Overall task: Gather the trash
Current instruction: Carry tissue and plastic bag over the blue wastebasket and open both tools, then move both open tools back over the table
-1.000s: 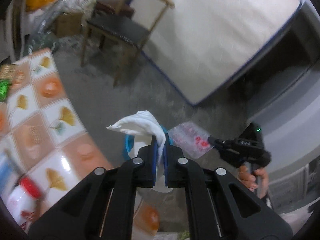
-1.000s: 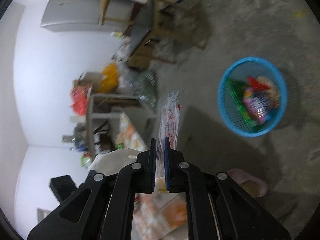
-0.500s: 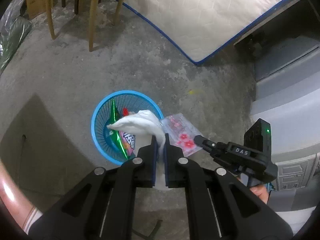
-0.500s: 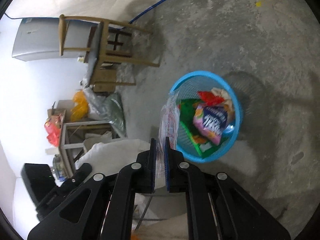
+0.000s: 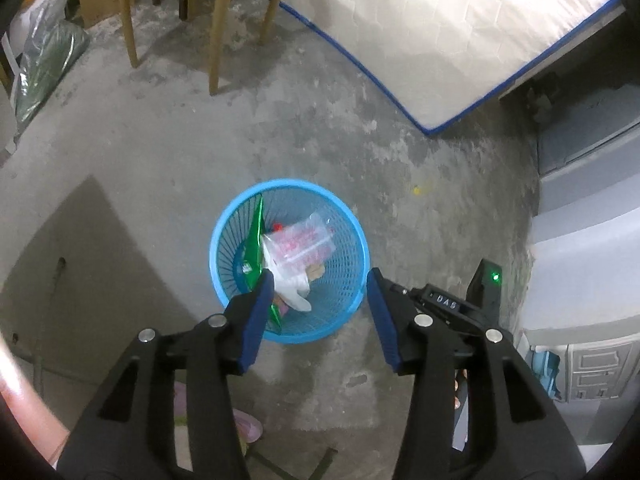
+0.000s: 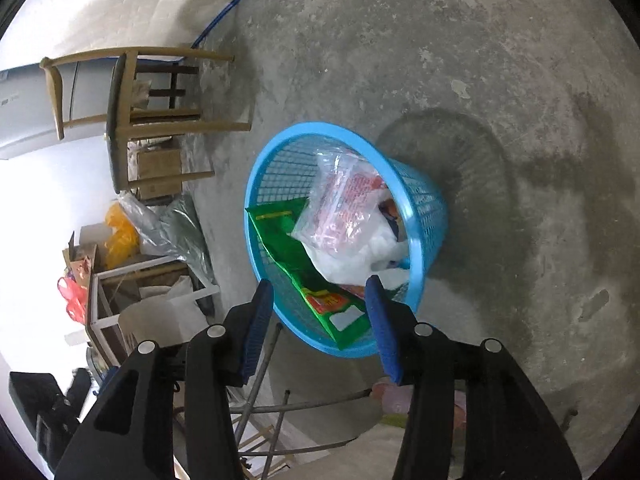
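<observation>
**Trash in the basket**

Left gripper (image 5: 320,292) & right gripper (image 6: 320,300) — jaws just sprang apart, nothing btwn them. Clear plastic bag (image 5: 300,246) and white tissue (image 6: 352,260) now lie in the blue basket (image 5: 356,236) on the concrete floor (image 5: 160,152), atop a green wrapper (image 6: 288,248).

Two black plastic grippers, left gripper (image 5: 320,300) and right gripper (image 6: 320,300), each with blue-padded fingers (image 5: 256,320), round silver screws along the arms, one body lettered white beside a green light.

White letters "DAS" on the right tongs (image 5: 444,300)
</observation>
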A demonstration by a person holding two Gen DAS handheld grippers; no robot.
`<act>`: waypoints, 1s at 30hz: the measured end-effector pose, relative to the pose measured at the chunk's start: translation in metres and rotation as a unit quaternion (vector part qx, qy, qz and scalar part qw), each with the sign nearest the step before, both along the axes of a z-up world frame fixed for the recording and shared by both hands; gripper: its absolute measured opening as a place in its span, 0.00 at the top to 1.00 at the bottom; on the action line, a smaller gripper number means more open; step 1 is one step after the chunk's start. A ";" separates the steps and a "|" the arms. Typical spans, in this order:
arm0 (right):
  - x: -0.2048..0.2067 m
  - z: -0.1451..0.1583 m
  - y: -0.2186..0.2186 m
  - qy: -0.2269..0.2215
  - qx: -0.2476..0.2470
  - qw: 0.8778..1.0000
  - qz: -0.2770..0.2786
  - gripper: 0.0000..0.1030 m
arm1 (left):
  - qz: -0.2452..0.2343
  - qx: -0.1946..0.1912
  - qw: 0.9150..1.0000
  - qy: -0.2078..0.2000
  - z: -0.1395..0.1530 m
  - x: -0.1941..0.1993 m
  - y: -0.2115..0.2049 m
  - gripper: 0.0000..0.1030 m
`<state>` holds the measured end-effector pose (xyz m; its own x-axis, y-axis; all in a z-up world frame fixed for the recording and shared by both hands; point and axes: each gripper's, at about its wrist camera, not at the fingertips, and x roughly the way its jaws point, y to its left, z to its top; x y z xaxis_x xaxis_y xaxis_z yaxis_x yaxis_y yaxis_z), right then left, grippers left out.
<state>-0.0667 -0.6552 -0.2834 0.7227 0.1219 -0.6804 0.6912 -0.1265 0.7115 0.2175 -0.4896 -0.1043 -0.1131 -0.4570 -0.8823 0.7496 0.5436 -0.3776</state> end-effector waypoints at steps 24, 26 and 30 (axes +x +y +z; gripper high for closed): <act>0.038 0.137 0.054 -0.032 -0.134 0.979 0.152 0.43 | 0.142 -0.140 0.974 -0.108 0.136 0.005 0.227 0.28; 0.050 0.158 0.065 -0.025 -0.161 0.970 0.181 0.40 | 0.160 -0.146 0.969 -0.115 0.140 0.004 0.247 0.28; 0.076 0.200 0.090 -0.017 -0.221 0.946 0.236 0.39 | 0.192 -0.159 0.959 -0.135 0.145 0.001 0.291 0.25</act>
